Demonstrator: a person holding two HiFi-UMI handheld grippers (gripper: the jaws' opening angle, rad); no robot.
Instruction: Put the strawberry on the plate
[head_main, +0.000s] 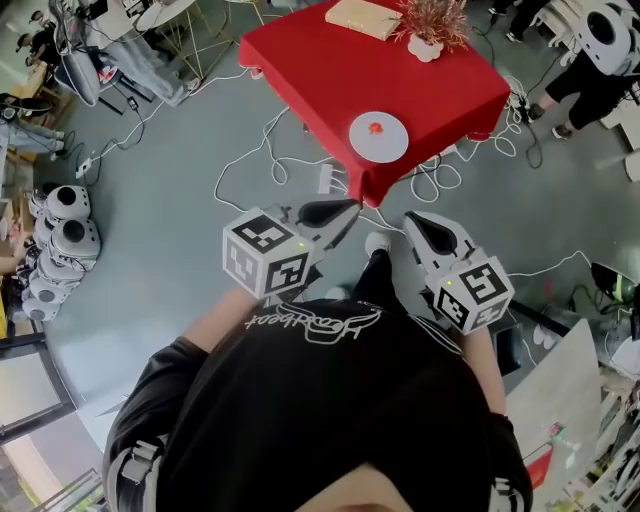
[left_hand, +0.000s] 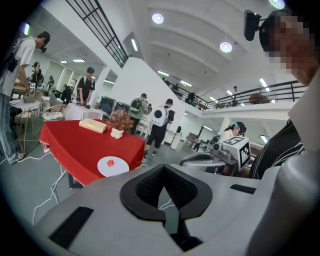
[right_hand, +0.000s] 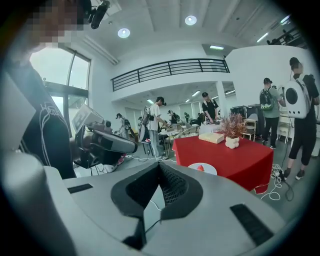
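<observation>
A small red strawberry (head_main: 376, 128) lies on a round white plate (head_main: 392, 146) near the front corner of a red table (head_main: 320, 70). Both grippers hover over the floor short of that table, away from the plate. My left gripper (head_main: 350, 208) is shut with nothing in it, and so is my right gripper (head_main: 411, 221). In the left gripper view the closed jaws (left_hand: 163, 175) point toward the strawberry (left_hand: 110, 162) and plate (left_hand: 121, 169). Beyond the closed jaws (right_hand: 159, 172) in the right gripper view, the strawberry (right_hand: 200, 168) sits on the plate (right_hand: 210, 170).
A tan box (head_main: 362, 17) and a dried plant in a white pot (head_main: 432, 25) stand at the table's far side. White cables (head_main: 268, 160) and a power strip (head_main: 330, 178) lie on the floor before the table. Round white devices (head_main: 62, 240) sit at left. Several people stand around.
</observation>
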